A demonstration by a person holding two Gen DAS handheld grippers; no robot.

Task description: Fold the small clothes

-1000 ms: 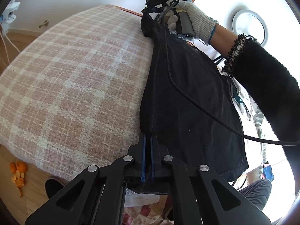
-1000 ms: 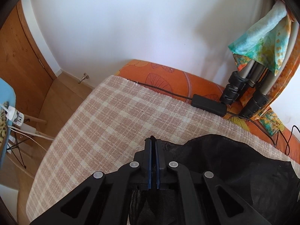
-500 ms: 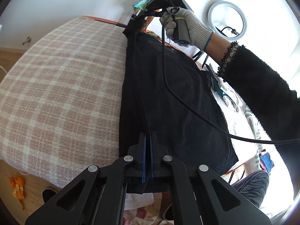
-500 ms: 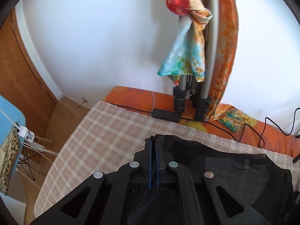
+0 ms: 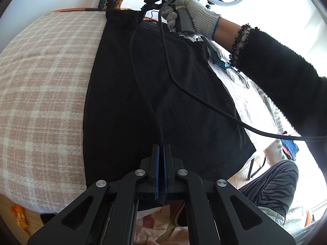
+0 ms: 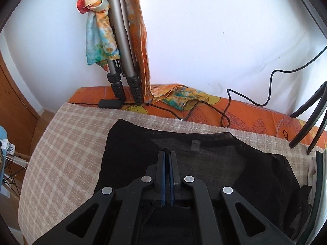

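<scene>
On the checked blanket at the left lay the black garment, stretched lengthwise btw. the two grippers, with one long side already turned over toward the middle. The left gripper was closed on the near edge of the cloth, the fabric pinched between its blue pads. The right gripper was also closed on the cloth, at the far end near the neck, where a small label showed through the thin mesh. In the left wrist view the gloved right hand held that gripper's handle, and a black cable hung from it across the garment.

To do this step well, I think both ends should be kept at equal tension, so the folded edge stays straight and parallel to the left side. Both grippers should then lower together and let go only when the cloth is flat on the blanket, w/o dragging it. The mesh looked thin and probably slippery, so a slow move is safer. The cable should be kept off the cloth, otherwise it could disturb the fold.
</scene>
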